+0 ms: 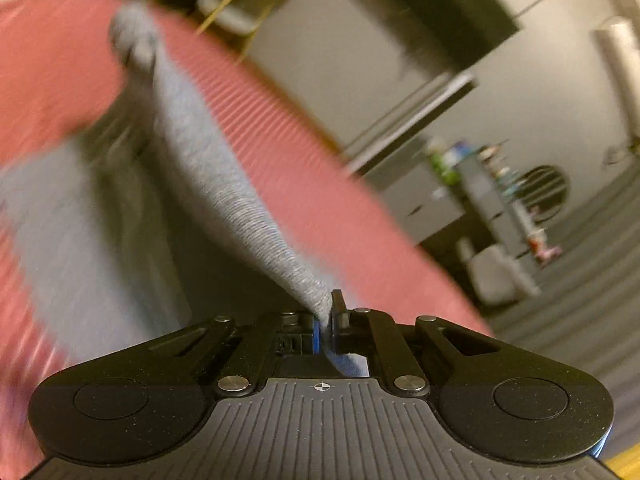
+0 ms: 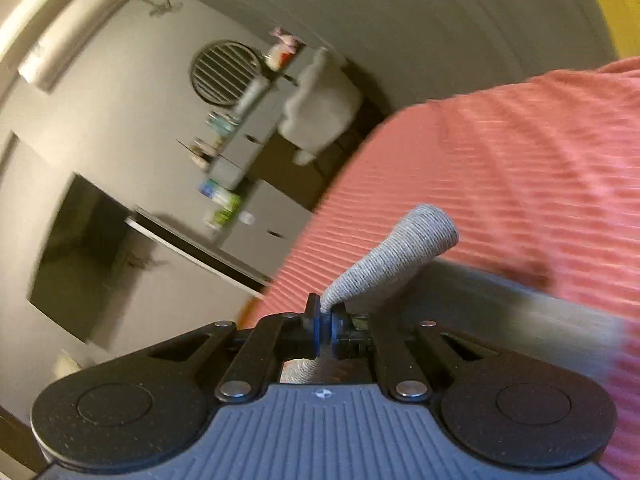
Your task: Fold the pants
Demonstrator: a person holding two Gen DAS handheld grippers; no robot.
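Grey pants (image 1: 224, 184) are held up off the pink ribbed bed (image 1: 304, 152), pinched at two places. In the left wrist view the cloth runs as one taut, twisted band from the left tongs (image 1: 326, 320) forward and up-left, long axis diagonal across the bed, ending in a bunched knot far from the tongs. More grey cloth hangs slack at lower left, blurred, over the bed; can't tell if it touches.

Left tongs: jaws closed tight on the pants edge, blue pads just showing, a bit of cloth poking back behind the jaws.

Right tongs (image 2: 326, 326): closed too, pinching a rolled grey cone of pants (image 2: 396, 252) that sticks forward and up-right with a free blunt end. Behind it a grey blurred strip runs right along the bed (image 2: 520, 160), probably the rest of the garment.

Key relation: the bulk of the cloth lies ahead-left of the left tongs and to the right of the right tongs, so it looks like the garment spans between the two grips. Which end is waist or hem I can't tell.

Judgement: mid-carry of a fold. The next move likely needs both grips lowered together onto the bed, keeping the span tight so the lifted edge lands square.

Both views motion-blurred. Background: grey wall, dark TV (image 2: 80, 256), cabinet (image 2: 260, 216).
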